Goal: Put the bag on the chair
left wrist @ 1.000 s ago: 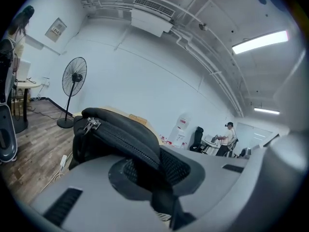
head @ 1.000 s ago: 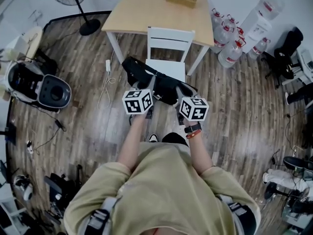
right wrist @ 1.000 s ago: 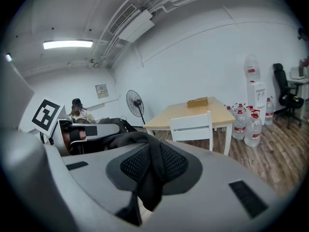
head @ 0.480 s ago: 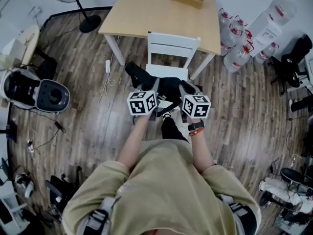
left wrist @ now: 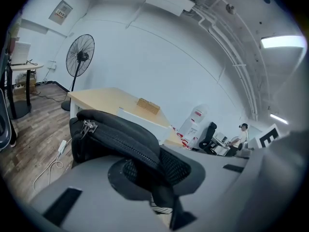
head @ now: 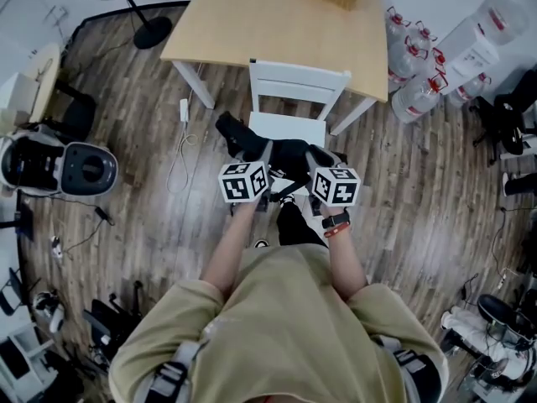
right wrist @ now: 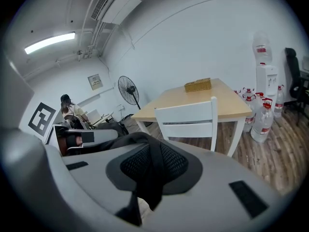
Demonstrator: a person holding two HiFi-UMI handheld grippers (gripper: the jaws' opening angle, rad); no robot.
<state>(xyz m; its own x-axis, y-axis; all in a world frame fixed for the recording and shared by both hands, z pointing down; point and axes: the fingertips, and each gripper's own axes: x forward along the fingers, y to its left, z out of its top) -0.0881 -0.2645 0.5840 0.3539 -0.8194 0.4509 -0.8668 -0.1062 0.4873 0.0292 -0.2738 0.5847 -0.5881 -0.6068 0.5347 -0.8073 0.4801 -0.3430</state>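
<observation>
Holding black bag [head: 289, 153] at chair [head: 299, 83]: left gripper [left wrist: 161, 197], right gripper [right wrist: 145, 187] clamped.

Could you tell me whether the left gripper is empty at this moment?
No, the left gripper is clamped shut on the black bag.

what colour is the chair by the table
The chair is white, clearest in the right gripper view.

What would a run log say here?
left gripper: shut on bag | right gripper: shut on bag | bag: over front edge of chair | step: not yet released
</observation>
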